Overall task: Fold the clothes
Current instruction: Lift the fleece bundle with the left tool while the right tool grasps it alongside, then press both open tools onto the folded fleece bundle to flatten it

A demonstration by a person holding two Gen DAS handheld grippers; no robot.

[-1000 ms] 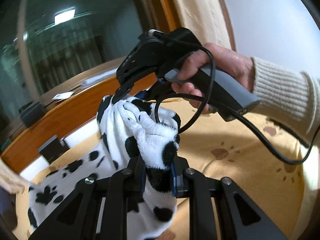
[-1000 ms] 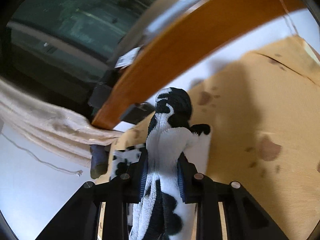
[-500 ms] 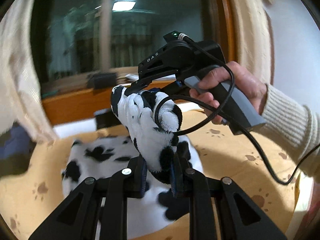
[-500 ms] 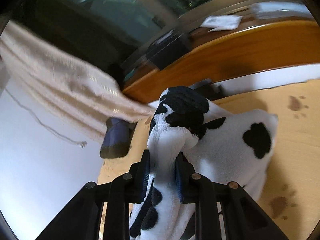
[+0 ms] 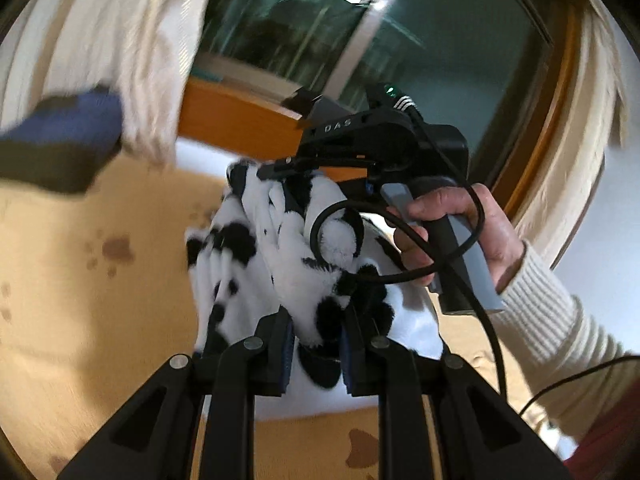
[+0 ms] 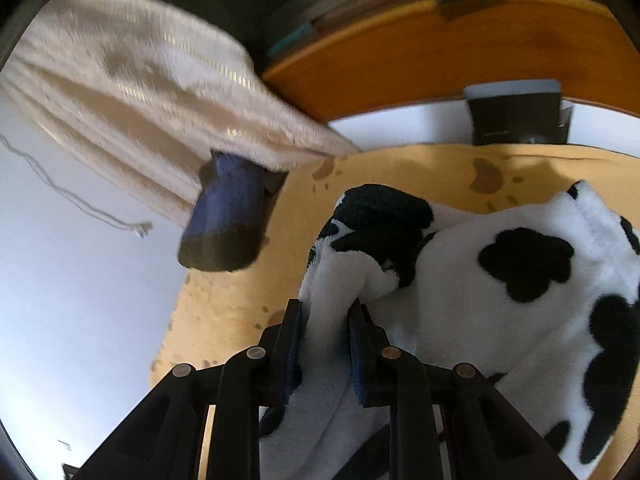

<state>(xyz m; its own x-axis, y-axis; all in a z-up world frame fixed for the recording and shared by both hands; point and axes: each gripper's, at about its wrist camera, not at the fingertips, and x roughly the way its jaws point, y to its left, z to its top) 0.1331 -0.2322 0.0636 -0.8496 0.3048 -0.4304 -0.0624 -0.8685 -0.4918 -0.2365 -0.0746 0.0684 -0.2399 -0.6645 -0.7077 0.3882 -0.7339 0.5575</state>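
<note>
Left gripper [image 5: 316, 344] has its fingers [image 5: 280, 344] nearly closed, pinching a thick bunch of the fleece garment [image 5: 296, 256]: plush white pile with irregular black cow-style blotches, bunched into soft rolls just ahead of the fingertips. Right gripper [image 6: 326, 334] likewise, narrow gap, pads clamped on a rolled edge of the same garment [image 6: 500, 280]; the rest spreads right of its fingers and drapes down onto the bed. In the left wrist view the right gripper [image 5: 280, 170] sits beyond the left fingertips, black housing with a grey handle, gripped by a hand [image 5: 460, 232] in a cream ribbed-knit sleeve [image 5: 552, 320]; a black cable [image 5: 400, 248] loops off it in front of the fleece. Both grips are close together, garment held up between them, lower part resting on the bed cover [image 5: 100, 280], a tan smooth fabric printed with brown paw marks. Left of both sets of fingers: a dark blue and black folded item [image 6: 228, 216], blurred, with a cream textured curtain [image 6: 140, 100] hanging over it. Beyond the fingertips: orange wood ledge [image 6: 420, 48], dark window glass [image 5: 360, 40] with a wood frame, white wall [image 6: 60, 280] on the left in the right wrist view. A dark grey box [image 6: 516, 116] sits at the bed's far edge below the ledge. Left view is motion-blurred at the edges.
</note>
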